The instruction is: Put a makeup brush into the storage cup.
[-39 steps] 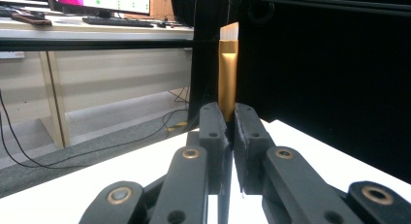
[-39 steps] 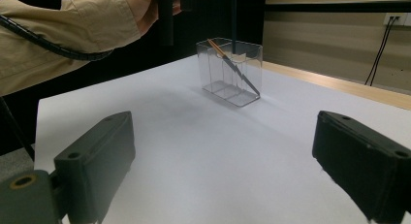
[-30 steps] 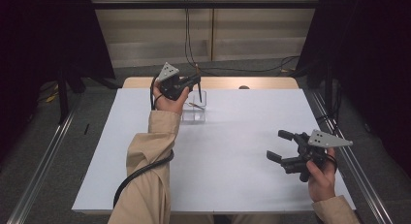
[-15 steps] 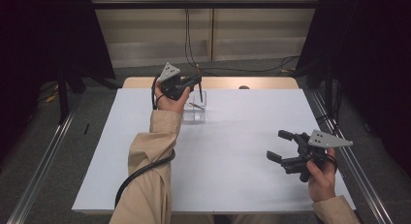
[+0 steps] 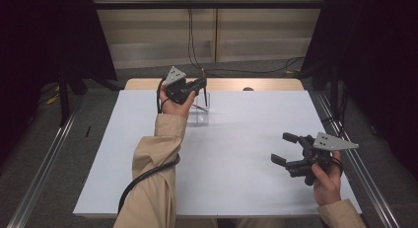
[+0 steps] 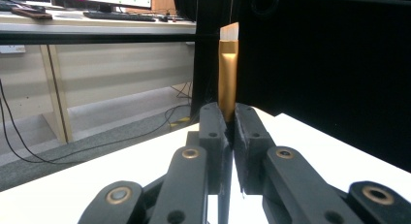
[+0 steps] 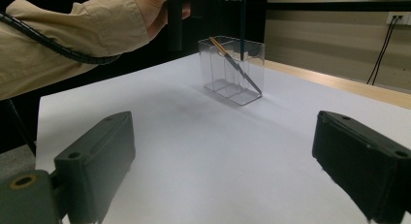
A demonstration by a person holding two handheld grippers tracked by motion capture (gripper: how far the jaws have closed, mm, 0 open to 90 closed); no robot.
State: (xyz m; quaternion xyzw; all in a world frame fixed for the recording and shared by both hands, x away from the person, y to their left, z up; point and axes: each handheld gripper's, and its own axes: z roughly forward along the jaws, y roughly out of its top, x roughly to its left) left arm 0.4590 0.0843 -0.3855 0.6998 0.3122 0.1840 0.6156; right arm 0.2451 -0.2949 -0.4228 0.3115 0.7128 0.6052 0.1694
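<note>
- High view: the left gripper (image 5: 199, 85) is held over a clear holder (image 5: 198, 112) at the far middle of the white table (image 5: 123, 154). Its jaws are shut on a thin brush (image 5: 203, 90) that hangs down into the holder.
- Left gripper view: the jaws are pressed together around the brush (image 6: 227, 73). A gold ferrule and pale bristle tip stand up above them, so the brush is gripped near its head with the handle pointing down.
- Judgement: holding it upright over the opening suits lowering the handle into a compartment; the brush is not yet let go.
- Right gripper view: the holder (image 7: 233, 71) is divided into compartments. A second brush (image 7: 235, 66) already leans slantwise inside it, its gold end up at the rim.
- The same view shows the dark handle of the held brush (image 7: 242, 35) dropping straight into the holder. Which compartment it enters I cannot tell.
- The right gripper (image 5: 288, 149) is well apart, at the near right of the table, jaws wide open and holding nothing. Judgement: it is parked clear of the work.
- The left gripper view gives the grip and bristles. The right gripper view gives the holder's contents. The high view gives the spacing of the two hands.
</note>
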